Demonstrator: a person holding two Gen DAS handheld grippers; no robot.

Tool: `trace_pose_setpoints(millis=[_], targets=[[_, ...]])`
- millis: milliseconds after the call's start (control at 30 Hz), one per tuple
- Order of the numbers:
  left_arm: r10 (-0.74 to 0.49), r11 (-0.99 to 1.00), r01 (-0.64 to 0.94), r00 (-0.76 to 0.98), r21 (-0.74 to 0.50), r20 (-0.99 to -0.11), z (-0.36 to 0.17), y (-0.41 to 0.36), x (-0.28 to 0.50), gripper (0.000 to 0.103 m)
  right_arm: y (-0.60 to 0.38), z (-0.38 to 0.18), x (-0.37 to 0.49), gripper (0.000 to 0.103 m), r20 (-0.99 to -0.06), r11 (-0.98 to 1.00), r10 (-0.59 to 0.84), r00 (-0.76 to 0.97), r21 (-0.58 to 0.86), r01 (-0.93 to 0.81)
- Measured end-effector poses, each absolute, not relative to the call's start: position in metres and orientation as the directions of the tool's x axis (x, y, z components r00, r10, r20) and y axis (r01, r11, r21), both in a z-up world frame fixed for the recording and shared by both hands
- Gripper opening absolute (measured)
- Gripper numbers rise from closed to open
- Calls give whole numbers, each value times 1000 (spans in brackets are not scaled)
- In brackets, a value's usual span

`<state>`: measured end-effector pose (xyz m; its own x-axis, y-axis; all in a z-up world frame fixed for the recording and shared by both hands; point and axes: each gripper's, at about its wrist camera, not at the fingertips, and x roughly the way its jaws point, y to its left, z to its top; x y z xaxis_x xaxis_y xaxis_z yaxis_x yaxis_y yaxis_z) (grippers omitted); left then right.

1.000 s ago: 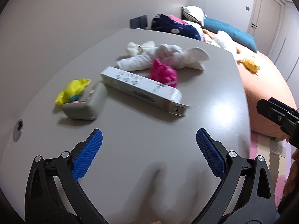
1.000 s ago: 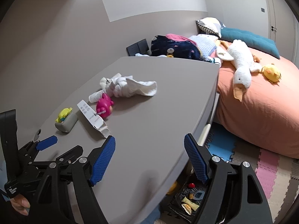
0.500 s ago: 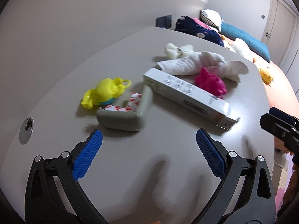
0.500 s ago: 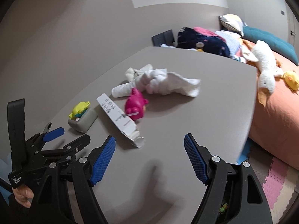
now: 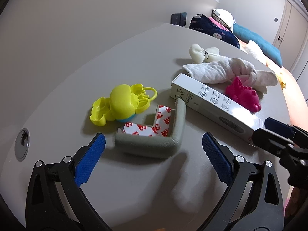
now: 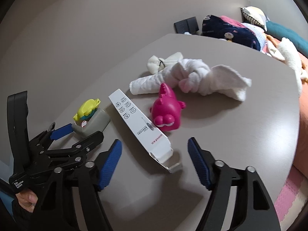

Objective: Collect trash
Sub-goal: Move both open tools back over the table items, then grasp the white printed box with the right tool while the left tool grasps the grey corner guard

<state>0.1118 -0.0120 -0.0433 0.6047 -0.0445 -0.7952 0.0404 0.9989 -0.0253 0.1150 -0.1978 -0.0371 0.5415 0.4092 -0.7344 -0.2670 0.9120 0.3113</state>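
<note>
- Left claw [image 5: 152, 148]: hovering low over the grey bench [image 5: 134, 182], blue pads standing wide apart, gripping nothing.
- Right claw [image 6: 154, 158]: hanging over the bench with its pads spread wide, holding nothing; its tips are flanking the near, open end of the white carton.
- Grey foam corner guard [image 5: 154, 134]: lying just ahead of the left claw, between its pads, showing red-and-white backing paper inside its angle.
- Yellow toy [image 5: 119, 104]: resting just beyond the guard, touching it or nearly so.
- White carton [image 6: 140, 129]: lying flat and slantwise on the bench, its far end sitting beside the guard, its near flap hanging open.
- Pink toy [image 6: 167, 109]: sitting against the carton's right side.
- White knotted towel [image 6: 190, 77]: stretching across the bench behind the pink toy.
- Cream cloth bundle [image 6: 161, 62]: lying just behind the towel's left end.
- Bed [image 6: 304, 104]: standing beyond the bench's right edge, carrying pillows and soft toys.
</note>
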Motion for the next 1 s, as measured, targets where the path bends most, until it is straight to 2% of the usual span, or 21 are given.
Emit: trace_pose_setpoints(millis=[200, 300, 400, 467, 533, 700, 1000], targets=[[-55, 998, 40, 606, -38, -794, -48, -6, 124, 97, -193, -45, 126, 59, -743, 906, 421, 519, 328, -266], [-59, 998, 38, 610, -46, -790, -48, -2, 125, 95, -188, -46, 128, 57, -745, 906, 421, 518, 317, -280], [-75, 997, 40, 611, -64, -788, -48, 1, 125, 78, -182, -47, 130, 55, -744, 906, 419, 520, 304, -296], [-81, 997, 41, 619, -71, -781, -47, 3, 123, 62, -178, -47, 130, 50, -744, 905, 419, 520, 295, -307], [-86, 996, 45, 620, -74, -780, -46, 5, 120, 61, -173, -47, 126, 42, -747, 901, 421, 515, 279, -332], [-89, 996, 51, 616, -73, -783, -45, 6, 108, 60, -170, -46, 113, 32, -743, 898, 419, 522, 255, -359], [-81, 997, 40, 633, -72, -770, -35, -3, 84, 60, -186, -32, 92, 31, -711, 883, 460, 533, 304, -357]])
